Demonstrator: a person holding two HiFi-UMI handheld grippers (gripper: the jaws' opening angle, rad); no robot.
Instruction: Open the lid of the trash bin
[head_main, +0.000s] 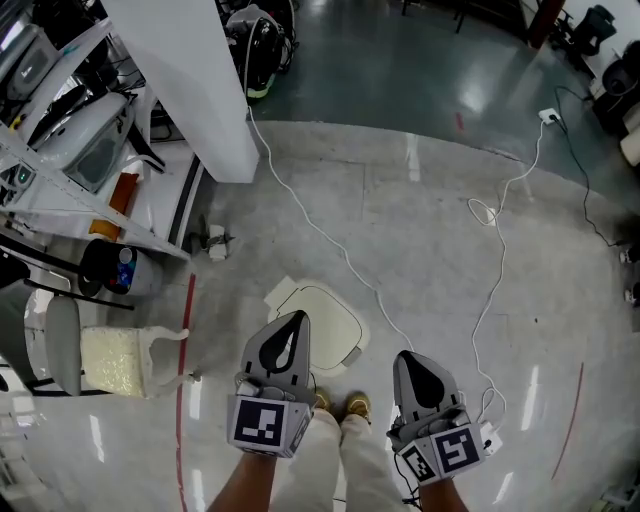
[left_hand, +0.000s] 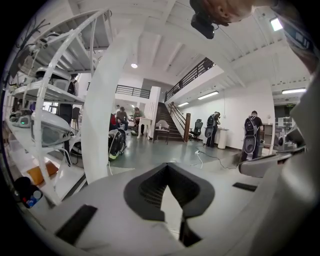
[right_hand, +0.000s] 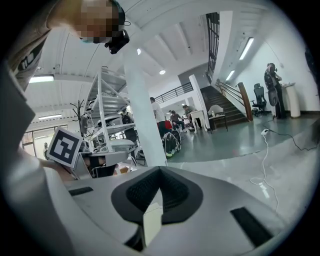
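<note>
Glossy grey floor (head_main: 420, 230) fills the head view, with a white pillar (head_main: 190, 80) rising at the upper left and a white shelf rack (head_main: 70, 150) crowded with gear along the left edge. One white cable (head_main: 300, 215) runs from the foot of the pillar down toward the middle of the floor, and a red line (head_main: 185, 400) is marked on the floor at the lower left, beside a white bag (head_main: 115, 360). The trash bin (head_main: 330, 310) stands on the floor just ahead of the person's gold shoes (head_main: 355, 405), seen from above with its cream lid lying flat and shut. The left claw (head_main: 296, 320) hangs over the near left part of that lid in the head view and covers it there; whether it touches the lid cannot be told. Its own view shows the left claw (left_hand: 166, 165) clenched, tips meeting, with nothing gripped between them. The right claw (head_main: 405, 356) is to the right of the bin and apart from it, above bare floor. It too is clenched on nothing, the two tips of the right claw (right_hand: 160, 169) pressed together in its view
</note>
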